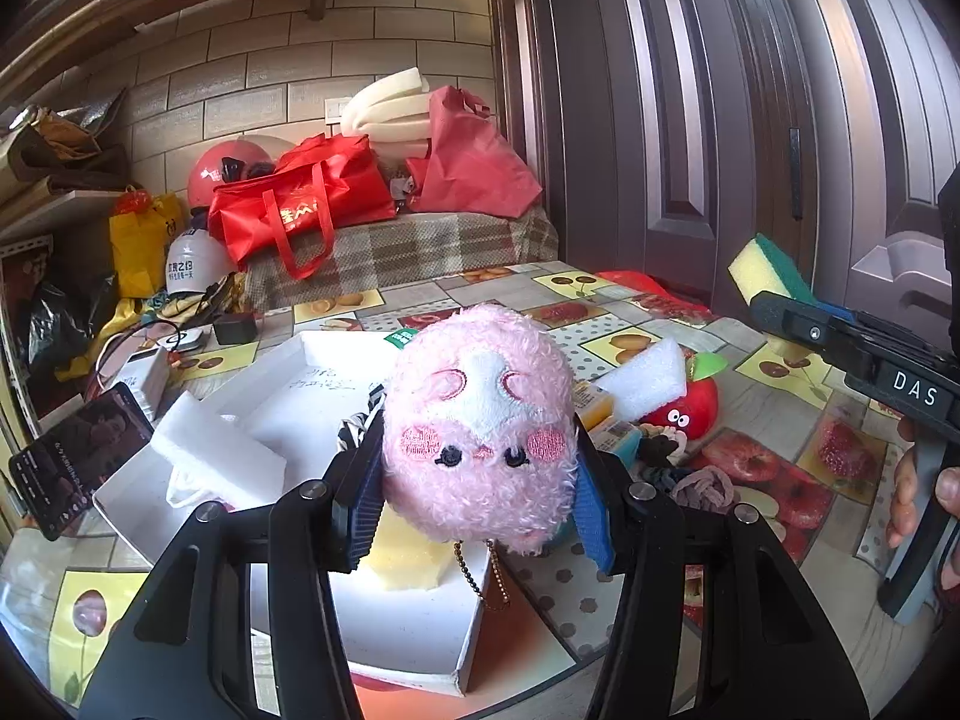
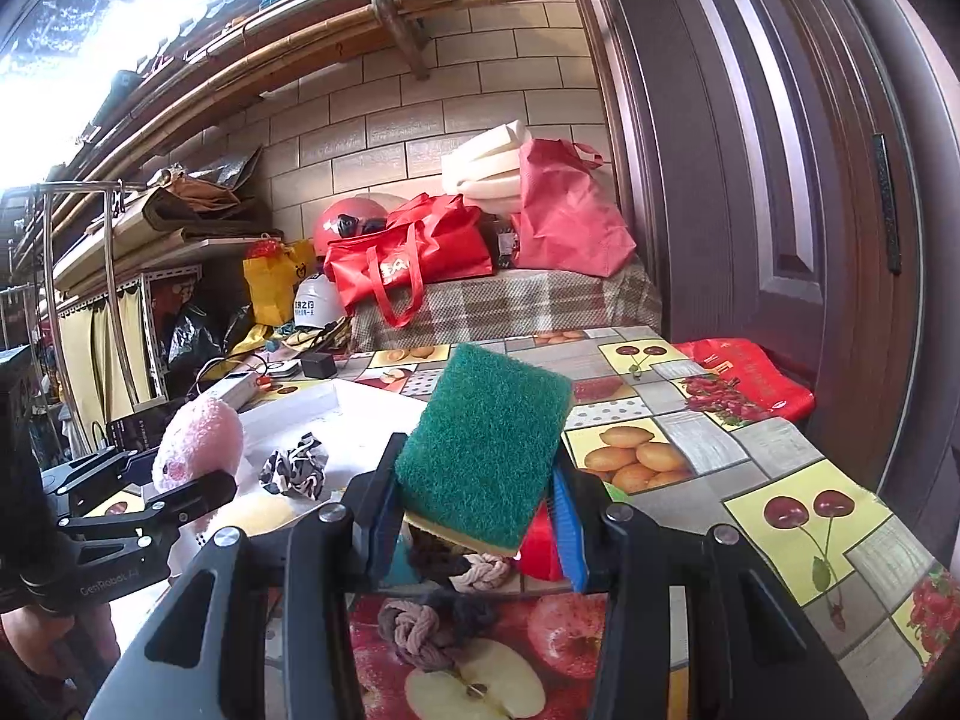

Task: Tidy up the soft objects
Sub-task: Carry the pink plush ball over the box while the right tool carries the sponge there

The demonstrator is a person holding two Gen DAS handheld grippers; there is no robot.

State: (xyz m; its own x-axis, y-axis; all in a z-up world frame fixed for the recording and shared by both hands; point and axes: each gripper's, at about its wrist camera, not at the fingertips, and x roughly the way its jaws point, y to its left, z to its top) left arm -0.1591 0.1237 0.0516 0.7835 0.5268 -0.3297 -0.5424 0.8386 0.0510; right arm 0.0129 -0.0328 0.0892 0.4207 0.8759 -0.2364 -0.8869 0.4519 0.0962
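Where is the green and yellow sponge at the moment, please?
The sponge is clamped in the right gripper, held above the fruit-print table; in the left wrist view it appears at far right.

Fuzzy pink plush toy, coarse green scouring sponge (yellow foam underneath), glossy printed tablecloth

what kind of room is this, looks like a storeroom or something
Probably a home entryway or storage corner: a table under a fruit-print tablecloth, red shopping bags and helmets piled by a tiled wall, and a dark panelled door.
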